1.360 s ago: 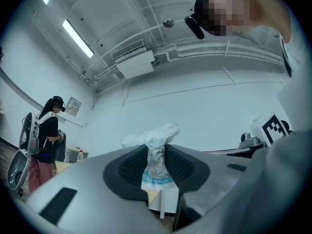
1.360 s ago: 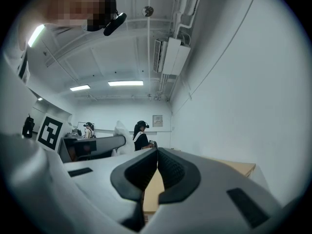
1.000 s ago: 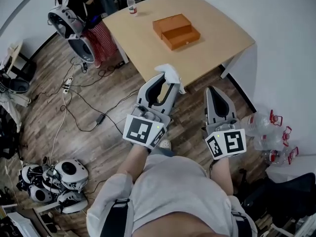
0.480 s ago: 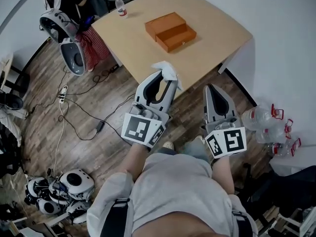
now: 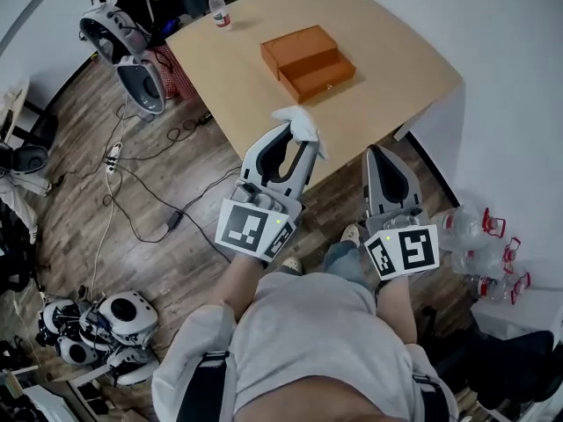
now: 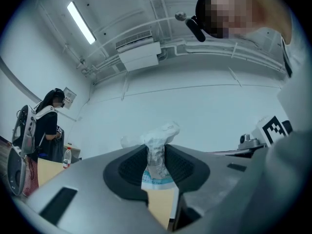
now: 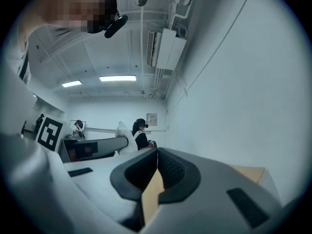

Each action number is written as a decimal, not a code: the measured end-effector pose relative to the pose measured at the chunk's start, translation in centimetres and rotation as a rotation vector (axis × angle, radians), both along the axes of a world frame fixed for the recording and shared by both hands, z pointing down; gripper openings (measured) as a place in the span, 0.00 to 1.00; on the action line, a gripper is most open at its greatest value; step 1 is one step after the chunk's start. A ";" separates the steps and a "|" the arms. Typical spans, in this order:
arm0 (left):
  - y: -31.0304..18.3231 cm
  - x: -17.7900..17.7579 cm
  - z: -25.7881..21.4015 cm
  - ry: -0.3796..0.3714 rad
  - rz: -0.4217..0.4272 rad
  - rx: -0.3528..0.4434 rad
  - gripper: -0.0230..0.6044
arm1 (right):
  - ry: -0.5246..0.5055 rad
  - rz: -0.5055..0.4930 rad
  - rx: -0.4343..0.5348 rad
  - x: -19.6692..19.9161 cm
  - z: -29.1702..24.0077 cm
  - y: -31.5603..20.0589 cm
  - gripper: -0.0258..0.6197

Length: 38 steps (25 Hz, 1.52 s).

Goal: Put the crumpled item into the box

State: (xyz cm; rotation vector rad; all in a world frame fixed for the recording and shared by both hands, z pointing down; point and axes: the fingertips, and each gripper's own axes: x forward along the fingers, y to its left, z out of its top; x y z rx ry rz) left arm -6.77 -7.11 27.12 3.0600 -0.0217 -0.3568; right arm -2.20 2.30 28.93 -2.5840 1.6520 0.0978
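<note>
My left gripper (image 5: 296,141) is shut on a crumpled white wrapper (image 5: 299,124) with a bit of blue print, held over the near edge of the wooden table (image 5: 378,42). In the left gripper view the crumpled wrapper (image 6: 157,152) is pinched between the two black pads and sticks out above them. An orange box (image 5: 307,61) with its lid swung open lies on the table beyond the gripper, well apart from it. My right gripper (image 5: 382,159) is shut with nothing in it, to the right, near the table's edge. Its pads (image 7: 157,172) meet in the right gripper view.
A small water bottle (image 5: 220,10) stands at the table's far left corner. Robot parts (image 5: 123,51) and cables (image 5: 149,183) lie on the wooden floor to the left. Large water bottles (image 5: 479,236) stand on the floor at the right by the white wall.
The view has shifted a little; table and box sit slightly nearer and more to the right. The left gripper still holds the wrapper at the table's near edge.
</note>
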 end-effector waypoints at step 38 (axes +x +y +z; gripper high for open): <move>-0.5 21.3 1.3 -0.042 -0.391 -0.016 0.22 | -0.062 -0.355 0.009 25.6 1.4 -2.8 0.06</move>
